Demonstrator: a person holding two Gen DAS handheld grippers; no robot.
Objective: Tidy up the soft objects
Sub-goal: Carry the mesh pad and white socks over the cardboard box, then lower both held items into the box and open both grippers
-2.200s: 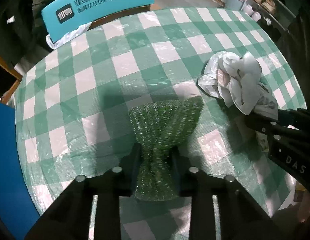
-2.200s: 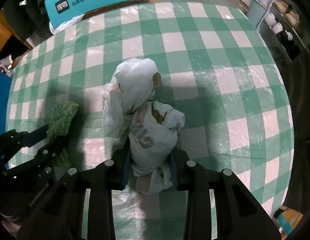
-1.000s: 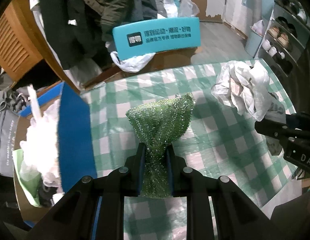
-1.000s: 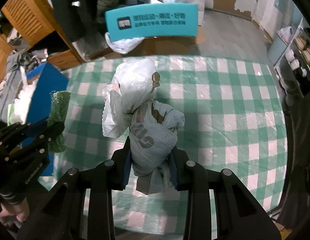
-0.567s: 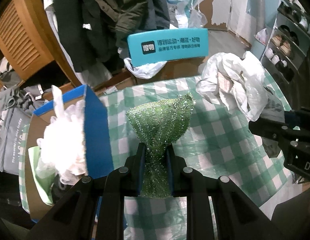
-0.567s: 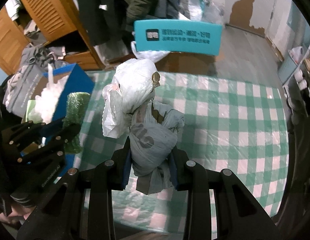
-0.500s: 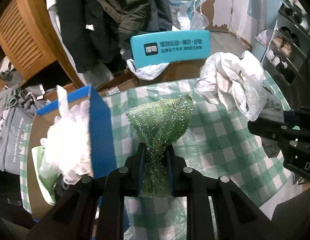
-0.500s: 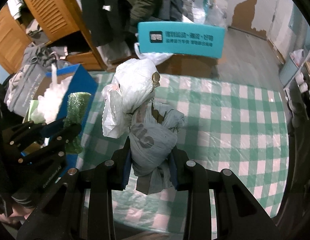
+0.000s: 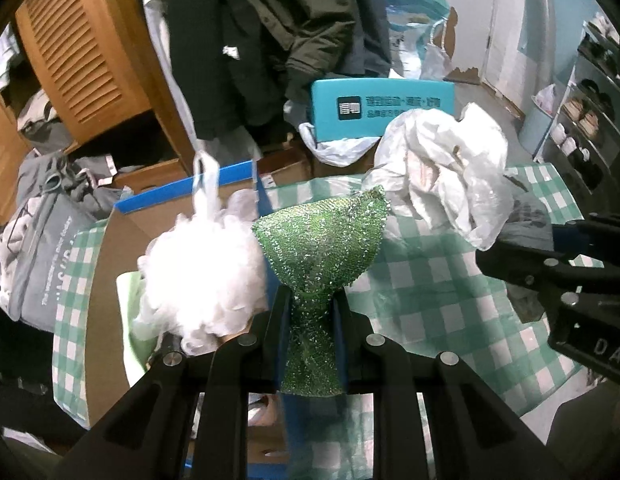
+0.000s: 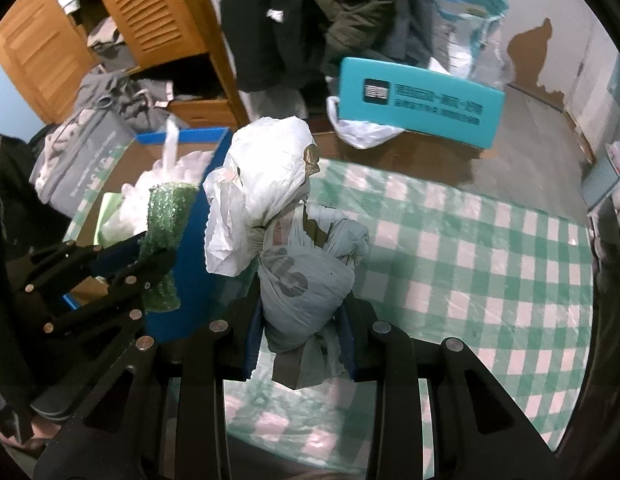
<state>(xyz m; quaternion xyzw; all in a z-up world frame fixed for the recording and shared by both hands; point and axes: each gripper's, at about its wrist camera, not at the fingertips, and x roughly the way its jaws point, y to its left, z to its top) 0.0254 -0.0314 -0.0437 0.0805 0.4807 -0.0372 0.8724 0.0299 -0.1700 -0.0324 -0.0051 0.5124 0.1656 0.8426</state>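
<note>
My left gripper (image 9: 310, 316) is shut on a green glittery scouring pad (image 9: 324, 252) and holds it in the air over the right wall of a blue-rimmed cardboard box (image 9: 181, 196). The pad also shows in the right wrist view (image 10: 167, 224), with the left gripper (image 10: 149, 256) around it. A white mesh bath puff (image 9: 201, 272) lies in the box. My right gripper (image 10: 301, 320) is shut on a bundle of white and grey plastic bags (image 10: 269, 200), held above the table just right of the box (image 10: 205, 184). The bundle shows in the left wrist view (image 9: 442, 168).
A round table with a green-and-white checked cloth (image 10: 470, 248) lies below. A teal chair back (image 10: 418, 100) stands behind it. Wooden louvred cabinets (image 10: 149, 4), hanging dark coats (image 9: 293, 32) and a grey bag (image 9: 41, 240) crowd the back left. Shoe shelves (image 9: 590, 92) stand at right.
Both grippers have lifted off the table and swung left with their loads. The blue box with the white puff has come under the left gripper; the bag bundle is now beside the box.
</note>
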